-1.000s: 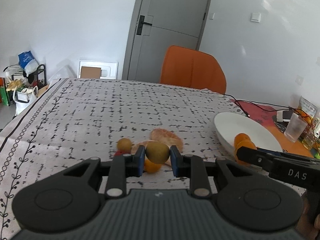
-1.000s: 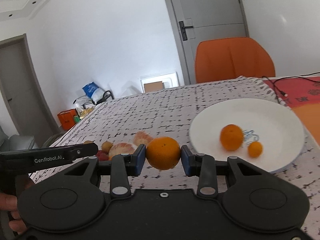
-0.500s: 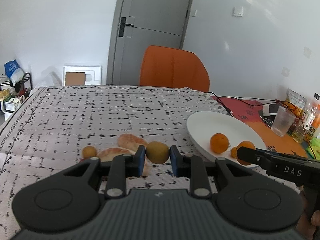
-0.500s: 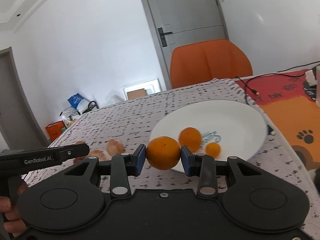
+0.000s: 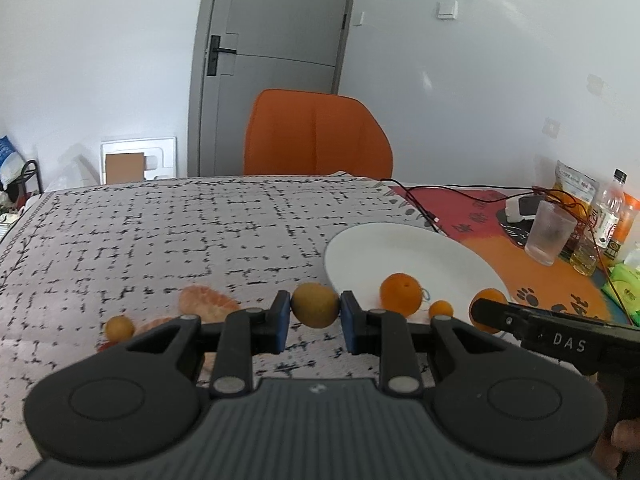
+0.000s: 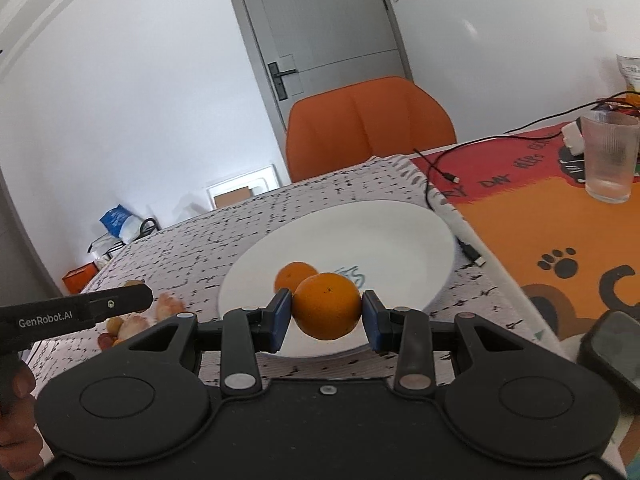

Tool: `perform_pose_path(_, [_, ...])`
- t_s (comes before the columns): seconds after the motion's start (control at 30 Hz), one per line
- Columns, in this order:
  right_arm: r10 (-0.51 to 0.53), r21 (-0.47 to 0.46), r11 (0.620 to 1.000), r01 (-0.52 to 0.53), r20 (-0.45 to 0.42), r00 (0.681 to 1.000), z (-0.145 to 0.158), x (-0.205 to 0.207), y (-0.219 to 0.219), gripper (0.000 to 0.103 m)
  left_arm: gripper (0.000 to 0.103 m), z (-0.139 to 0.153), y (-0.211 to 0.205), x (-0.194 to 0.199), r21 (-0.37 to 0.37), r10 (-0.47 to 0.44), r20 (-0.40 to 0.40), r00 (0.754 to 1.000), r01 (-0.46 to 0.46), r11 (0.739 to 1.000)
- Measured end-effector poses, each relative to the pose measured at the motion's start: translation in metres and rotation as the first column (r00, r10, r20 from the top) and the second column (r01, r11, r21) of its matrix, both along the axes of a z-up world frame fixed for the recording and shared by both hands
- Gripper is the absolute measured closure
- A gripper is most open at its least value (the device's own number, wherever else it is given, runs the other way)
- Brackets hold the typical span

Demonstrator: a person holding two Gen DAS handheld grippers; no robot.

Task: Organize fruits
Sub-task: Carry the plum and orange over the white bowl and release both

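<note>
Left of the white plate (image 5: 352,248), on the patterned tablecloth (image 5: 160,232), a small yellow fruit (image 5: 119,327) and peeled citrus segments (image 5: 204,300) are lying close together. Just left of the plate's near rim, the left gripper (image 5: 315,308) is holding a greenish-brown fruit (image 5: 315,305), with both blue pads pressing against its sides and the fruit hanging clear of the cloth. On the plate itself, a medium orange (image 5: 401,289) and a tiny orange fruit (image 5: 441,309) are sitting near the front rim, close beside each other. Over the plate's near edge, the right gripper (image 6: 326,312) is clamping a large orange (image 6: 326,306) between its pads; whether that orange is touching the plate cannot be told. Behind the plate, an orange chair (image 5: 316,136) is standing at the far table edge. Right of the plate, a black cable (image 6: 440,188) is trailing along the rim, and a ribbed glass (image 6: 610,156) is standing upright on the orange mat (image 6: 560,224).
</note>
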State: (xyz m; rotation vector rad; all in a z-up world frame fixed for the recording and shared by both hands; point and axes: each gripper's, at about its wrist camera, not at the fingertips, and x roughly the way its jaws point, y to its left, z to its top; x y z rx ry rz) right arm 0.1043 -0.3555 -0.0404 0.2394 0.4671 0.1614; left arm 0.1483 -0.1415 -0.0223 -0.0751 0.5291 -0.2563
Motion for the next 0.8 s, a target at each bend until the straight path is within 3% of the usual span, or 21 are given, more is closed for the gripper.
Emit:
perform_pose_path(0.2, [-0.028,0.000,1.000,0.028,0.012,1.000,0.000,0.005,-0.012,0.066,0.078,-0.003,-0.015,0.008,0.010,-0.024,-0.010,1.000,0.024,1.000])
perform_pose_path(0.3, [-0.050,0.000,0.999,0.050,0.020,0.999,0.000,0.006,-0.018,0.061,0.078,-0.004,-0.025,0.013,0.018,-0.041,-0.012,0.999,0.041,0.999])
perform_pose_path(0.8, [-0.051,0.016,0.999,0.051,0.014,0.999,0.002,-0.008,-0.027,0.061,0.076,-0.003,-0.057,0.026,0.037,-0.078,-0.015,0.997,0.079,0.996])
